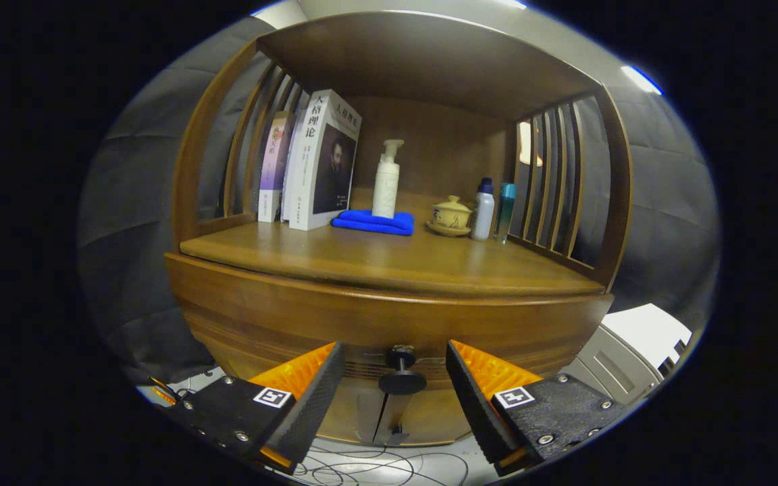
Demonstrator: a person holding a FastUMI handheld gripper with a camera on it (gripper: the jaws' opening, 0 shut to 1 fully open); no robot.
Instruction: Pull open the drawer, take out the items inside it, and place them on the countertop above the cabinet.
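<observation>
Gripper (394, 378) open around drawer knob (402, 381)

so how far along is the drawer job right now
Nothing looks done yet: the drawer is closed, its front flush under the countertop. In hand: the gripper is open, with the drawer's knob between its fingers, neither touching it. Left: close on the knob, pull the drawer open, lift out what is inside and set it on the countertop.

Tool (396, 378) spread wide; drawer knob (402, 379) between its fingers, untouched.
</observation>
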